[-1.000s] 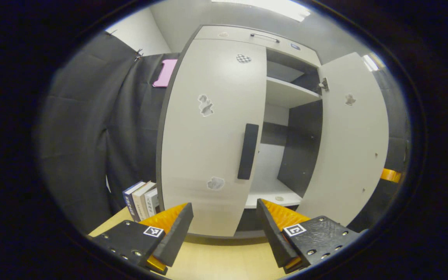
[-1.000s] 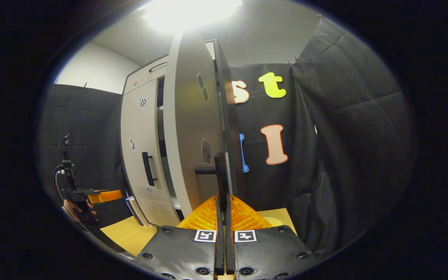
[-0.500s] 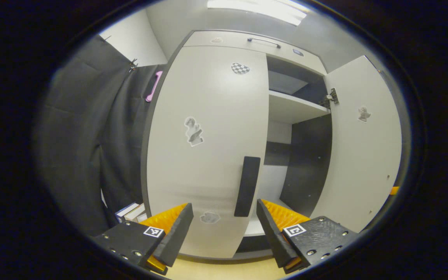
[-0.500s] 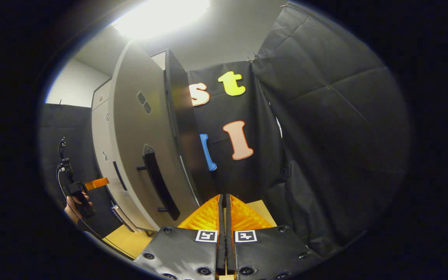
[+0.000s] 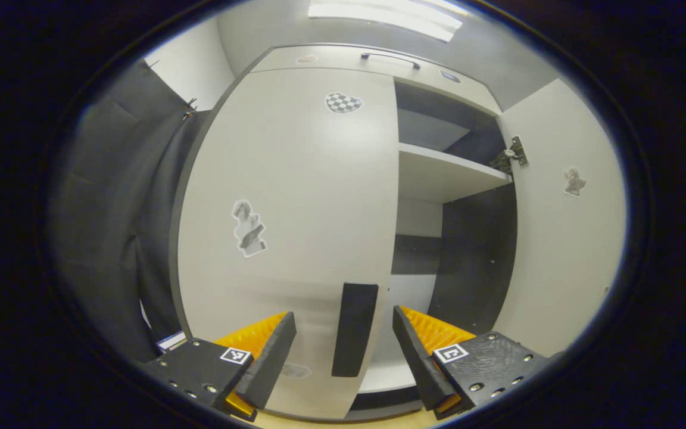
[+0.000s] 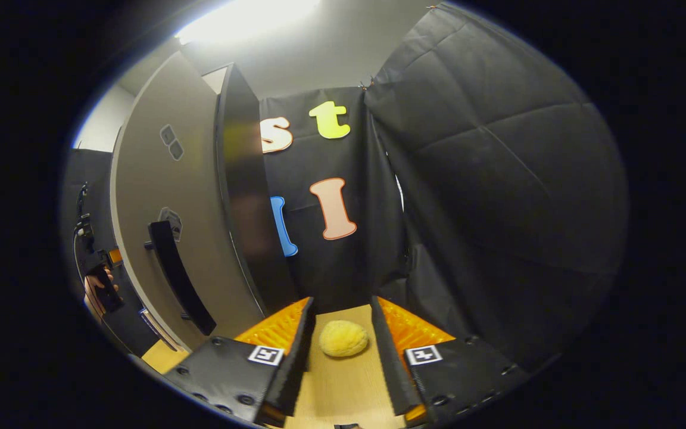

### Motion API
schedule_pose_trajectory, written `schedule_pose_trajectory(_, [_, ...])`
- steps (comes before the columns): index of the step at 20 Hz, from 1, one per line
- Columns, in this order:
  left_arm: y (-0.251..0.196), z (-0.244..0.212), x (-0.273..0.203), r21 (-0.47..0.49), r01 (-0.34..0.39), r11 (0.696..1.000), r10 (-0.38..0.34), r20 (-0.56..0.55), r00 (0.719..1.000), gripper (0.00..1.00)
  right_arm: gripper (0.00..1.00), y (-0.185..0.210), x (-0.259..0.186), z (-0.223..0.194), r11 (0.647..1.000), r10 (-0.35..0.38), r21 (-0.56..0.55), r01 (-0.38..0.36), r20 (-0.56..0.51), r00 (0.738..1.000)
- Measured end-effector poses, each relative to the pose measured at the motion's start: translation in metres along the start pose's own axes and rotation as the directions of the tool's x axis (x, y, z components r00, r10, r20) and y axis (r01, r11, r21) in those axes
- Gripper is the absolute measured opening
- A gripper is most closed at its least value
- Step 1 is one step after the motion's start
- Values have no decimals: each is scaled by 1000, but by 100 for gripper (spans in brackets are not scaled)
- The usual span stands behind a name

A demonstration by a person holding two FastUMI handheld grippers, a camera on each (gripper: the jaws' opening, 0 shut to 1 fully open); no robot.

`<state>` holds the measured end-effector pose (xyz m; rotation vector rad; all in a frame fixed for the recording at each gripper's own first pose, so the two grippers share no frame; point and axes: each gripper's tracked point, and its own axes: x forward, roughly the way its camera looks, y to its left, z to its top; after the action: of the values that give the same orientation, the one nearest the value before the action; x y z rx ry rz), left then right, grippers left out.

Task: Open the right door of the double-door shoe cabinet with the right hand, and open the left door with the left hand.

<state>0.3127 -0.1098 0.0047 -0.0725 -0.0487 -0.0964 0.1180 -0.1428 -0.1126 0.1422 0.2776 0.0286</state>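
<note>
- Left tool (image 5: pixel 343 345) gapes wide around the left door's (image 5: pixel 295 190) handle (image 5: pixel 354 329), not touching it.
- Right tool (image 6: pixel 340 348) is open, empty; right door (image 6: pixel 170 202) stands open to its left, ball (image 6: pixel 343 338) just ahead.

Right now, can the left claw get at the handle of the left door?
Probably yes. The left claw is open, and the left door's handle stands straight ahead between its fingers, with nothing in front. The left door is not yet opened; the right door is swung aside.

cloth-walled booth (image 6: pixel 498 179) with cabinet (image 5: pixel 295 179)
</note>
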Motion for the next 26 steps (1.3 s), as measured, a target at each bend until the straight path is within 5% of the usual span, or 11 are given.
schedule_pose_trajectory(1, [-4, 1, 3, 15, 0, 1000, 0, -3, 1000, 93, 80, -7, 5, -1, 1000, -15, 0, 15, -2, 1000])
schedule_pose_trajectory(3, [-7, -2, 10, 46, -13, 999, 14, -6, 1000, 92, 96, -19, 9, -3, 999, -47, 2, 47, -3, 999])
schedule_pose_trajectory(8, [-9, -16, 21, 61, -24, 998, 27, -53, 998, 92, 96, -29, 16, -13, 995, -51, 80, 53, -30, 998])
schedule_pose_trajectory(10, [-3, -20, 25, 61, -51, 997, 55, -57, 997, 60, 96, -34, 18, -13, 993, -55, 105, 58, -29, 998])
schedule_pose_trajectory(13, [-4, -26, 27, 48, -46, 998, 50, -84, 995, 58, 96, -39, 21, -13, 989, -57, 133, 62, -39, 998])
schedule_pose_trajectory(17, [-2, -25, 29, 30, -61, 998, 63, -74, 995, 42, 96, -47, 23, -14, 986, -80, 139, 86, -48, 996])
schedule_pose_trajectory(18, [-2, -25, 29, 31, -62, 998, 64, -72, 995, 38, 89, -47, 21, -14, 988, -84, 130, 89, -44, 995])
schedule_pose_trajectory(20, [0, -29, 28, 51, -73, 996, 77, -80, 994, 31, 96, -47, 20, -14, 990, -87, 108, 92, -43, 995])
schedule_pose_trajectory(24, [1, -30, 28, 48, -89, 995, 93, -88, 992, 14, 89, -36, 16, -11, 994, -75, 78, 77, -35, 997])
schedule_pose_trajectory(26, [0, -30, 26, 42, -74, 996, 78, -97, 992, 10, 96, -33, 11, -12, 996, -72, 55, 74, -35, 997])
